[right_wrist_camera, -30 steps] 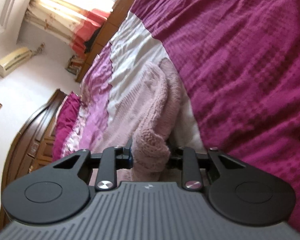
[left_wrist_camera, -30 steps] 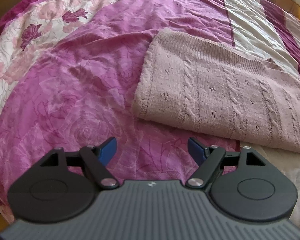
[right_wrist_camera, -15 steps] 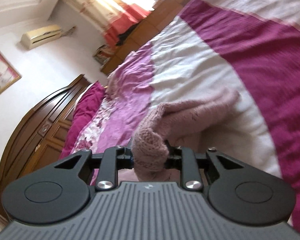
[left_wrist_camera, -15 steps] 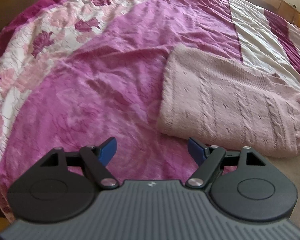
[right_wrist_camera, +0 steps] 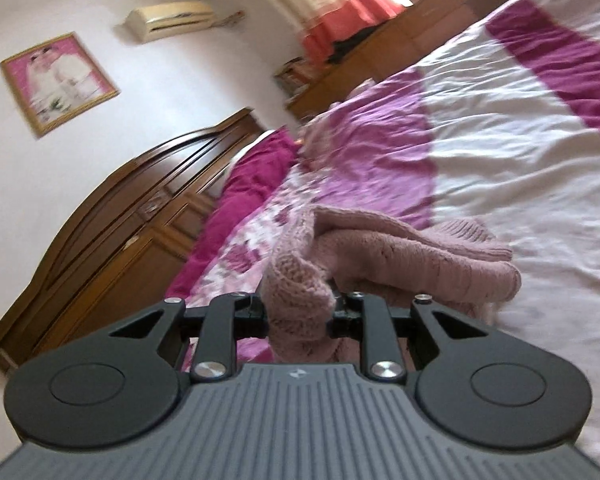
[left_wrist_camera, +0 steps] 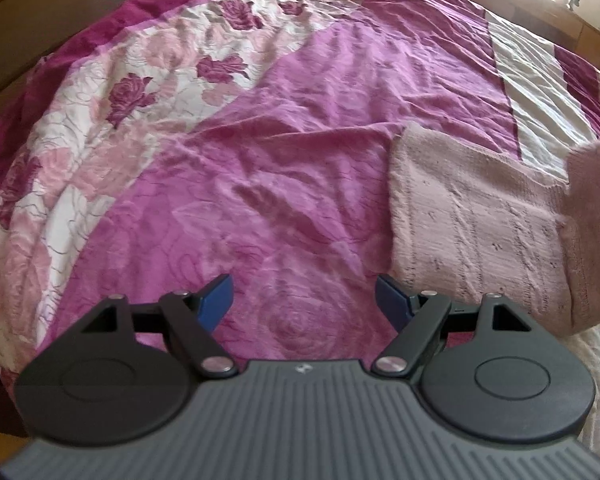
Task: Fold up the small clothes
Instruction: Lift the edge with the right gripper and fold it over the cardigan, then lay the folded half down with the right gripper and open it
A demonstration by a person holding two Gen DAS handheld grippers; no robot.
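Observation:
A pale pink cable-knit sweater [left_wrist_camera: 472, 232] lies on the bed at the right of the left wrist view, its right side lifted and folded over toward the left. My left gripper [left_wrist_camera: 304, 300] is open and empty, over the bedspread just left of the sweater's near edge. In the right wrist view my right gripper [right_wrist_camera: 298, 306] is shut on a bunched edge of the sweater [right_wrist_camera: 400, 252] and holds it raised above the bed.
The bed is covered by a magenta, pink and white floral bedspread [left_wrist_camera: 228, 168]. A dark wooden headboard [right_wrist_camera: 132, 204] and wall stand behind. A wooden bed frame [left_wrist_camera: 540, 12] runs along the far side.
My right gripper has lifted the sweater's edge and carried it over the garment. The left gripper has shifted left, so the sweater sits further right in its view.

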